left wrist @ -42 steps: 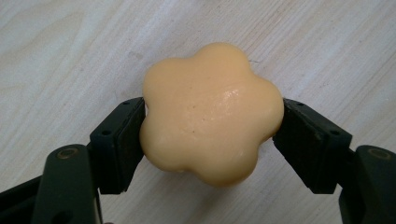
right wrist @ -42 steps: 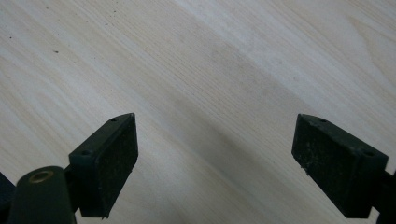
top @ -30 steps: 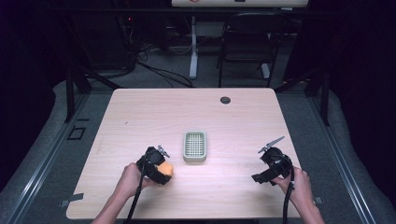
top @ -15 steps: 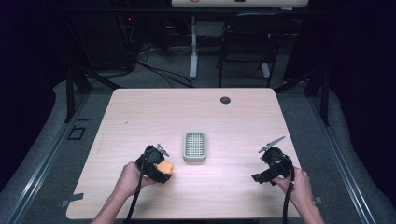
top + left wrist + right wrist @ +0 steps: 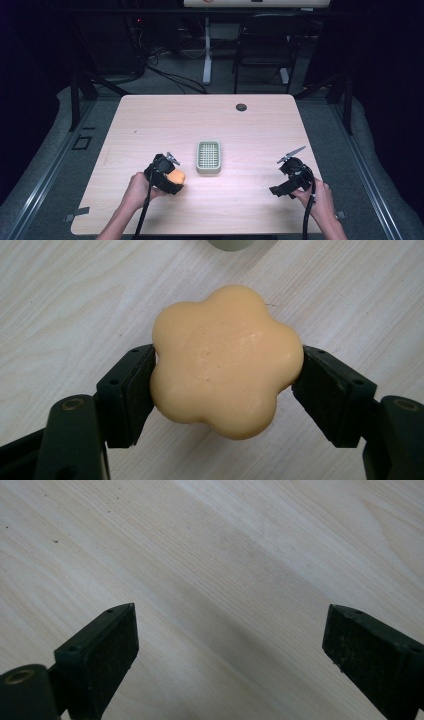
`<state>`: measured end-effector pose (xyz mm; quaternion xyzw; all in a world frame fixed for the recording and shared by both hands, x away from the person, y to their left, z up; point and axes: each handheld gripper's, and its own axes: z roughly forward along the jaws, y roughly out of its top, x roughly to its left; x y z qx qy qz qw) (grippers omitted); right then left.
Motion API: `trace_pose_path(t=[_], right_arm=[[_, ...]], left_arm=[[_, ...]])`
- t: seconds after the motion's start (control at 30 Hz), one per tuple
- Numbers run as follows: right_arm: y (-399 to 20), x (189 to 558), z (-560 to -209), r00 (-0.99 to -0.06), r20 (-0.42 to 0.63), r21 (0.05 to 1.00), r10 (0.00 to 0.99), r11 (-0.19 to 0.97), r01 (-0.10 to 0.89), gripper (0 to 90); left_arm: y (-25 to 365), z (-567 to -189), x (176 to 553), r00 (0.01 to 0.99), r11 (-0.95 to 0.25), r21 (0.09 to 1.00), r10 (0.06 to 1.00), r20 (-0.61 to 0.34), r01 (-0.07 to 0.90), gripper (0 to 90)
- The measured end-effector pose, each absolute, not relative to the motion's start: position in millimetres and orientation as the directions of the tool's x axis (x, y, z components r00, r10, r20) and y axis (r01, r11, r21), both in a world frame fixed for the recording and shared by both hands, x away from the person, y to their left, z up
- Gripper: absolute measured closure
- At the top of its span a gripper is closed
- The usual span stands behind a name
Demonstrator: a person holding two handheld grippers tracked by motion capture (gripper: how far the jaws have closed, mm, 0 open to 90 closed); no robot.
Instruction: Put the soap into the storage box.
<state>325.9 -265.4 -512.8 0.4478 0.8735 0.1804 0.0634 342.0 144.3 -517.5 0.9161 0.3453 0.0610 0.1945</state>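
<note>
Your left gripper (image 5: 172,176) sits on the near left part of the wooden table (image 5: 150,125), and its two black jaws are pinching a soft orange flower-shaped piece (image 5: 225,360). In the left gripper view, one jaw pad presses on each side of that piece, so it is squeezed between them with the pale wood under it. It has rounded bumps all around its edge, like petals, and a smooth top. From the high view you can see the same orange piece (image 5: 176,176) poking out of the gripper, just beside a small pale green tray (image 5: 208,156) with a grid of little holes inside. The tray rests flat near the middle of the table, a bit to the right of your left gripper, and they are close but not touching. Your left hand (image 5: 137,189) is wrapped around the back of that gripper. Your right gripper (image 5: 287,177) is on the near right part of the table, well apart from the tray and the orange piece. In the right gripper view, its jaws are spread wide and hold nothing, with bare wood between them. Your right hand (image 5: 320,195) holds it from behind. A small dark round thing (image 5: 241,107) lies near the far edge of the table.
</note>
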Motion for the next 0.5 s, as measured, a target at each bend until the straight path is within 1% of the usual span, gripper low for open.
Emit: trace_pose_path(t=[0.2, 0.33, 0.5], right_arm=[[-266.2, 324.8, -512.8, -0.587, 0.06, 0.38, 0.807, 0.525, 0.761, 7.7], [-267.8, 324.7, -512.0, -0.593, 0.054, 0.365, 0.804, 0.536, 0.761, 7.9], [-268.2, 323.6, -512.4, -0.585, 0.057, 0.379, 0.809, 0.524, 0.763, 8.2]], left_arm=[[143.4, -514.1, 342.5, 0.758, -0.685, 0.41, 0.652, -0.024, 0.602, 27.3], [142.7, -512.5, 343.0, 0.758, -0.685, 0.412, 0.651, -0.024, 0.601, 27.3], [141.1, -508.5, 342.3, 0.762, -0.683, 0.428, 0.647, -0.022, 0.592, 27.3]])
